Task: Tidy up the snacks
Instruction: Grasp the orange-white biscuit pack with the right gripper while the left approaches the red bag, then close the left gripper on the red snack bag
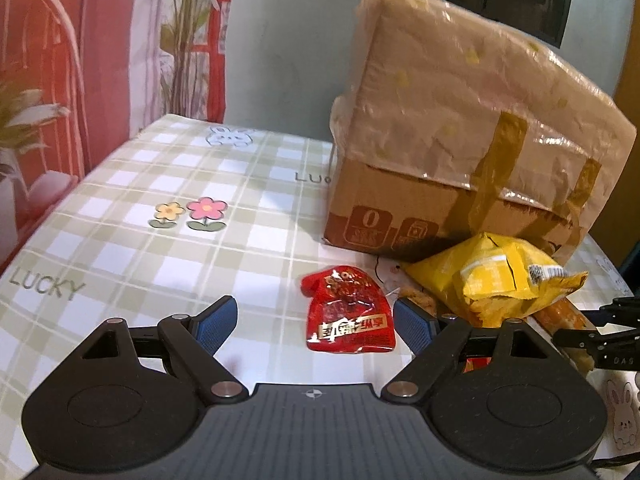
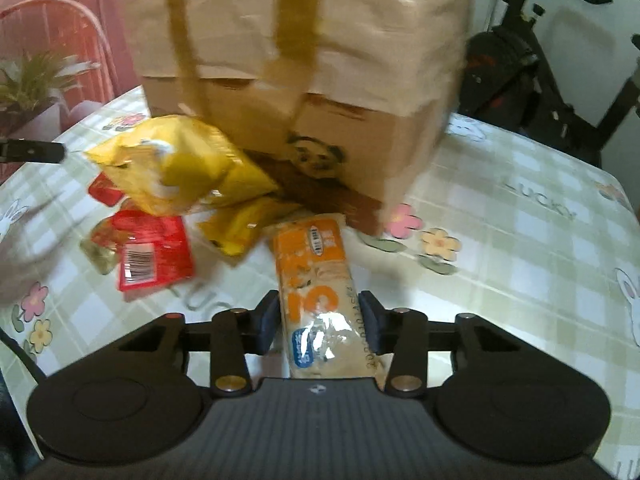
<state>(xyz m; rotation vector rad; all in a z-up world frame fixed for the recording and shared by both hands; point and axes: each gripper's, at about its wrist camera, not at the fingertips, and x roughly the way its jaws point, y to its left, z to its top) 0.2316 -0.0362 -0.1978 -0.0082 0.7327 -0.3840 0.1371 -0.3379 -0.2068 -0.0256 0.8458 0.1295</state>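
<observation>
Low over the checked table [image 1: 132, 184], the left claw [image 1: 314, 320] hangs wide open astride a red snack packet [image 1: 347, 312] — empty. The right claw [image 2: 319, 322] pinches an orange-and-white wafer pack [image 2: 316, 280] beside the taped cardboard box [image 2: 304, 60]; yellow bags [image 2: 180, 164] crowd its left, open tablecloth right.

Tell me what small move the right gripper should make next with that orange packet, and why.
Probably lift the orange packet a little before carrying it anywhere. The right gripper has a pad on each side of it, seemingly closed, while its far end lies by the cardboard box and the yellow bags. The left gripper is open, holding nothing.
</observation>
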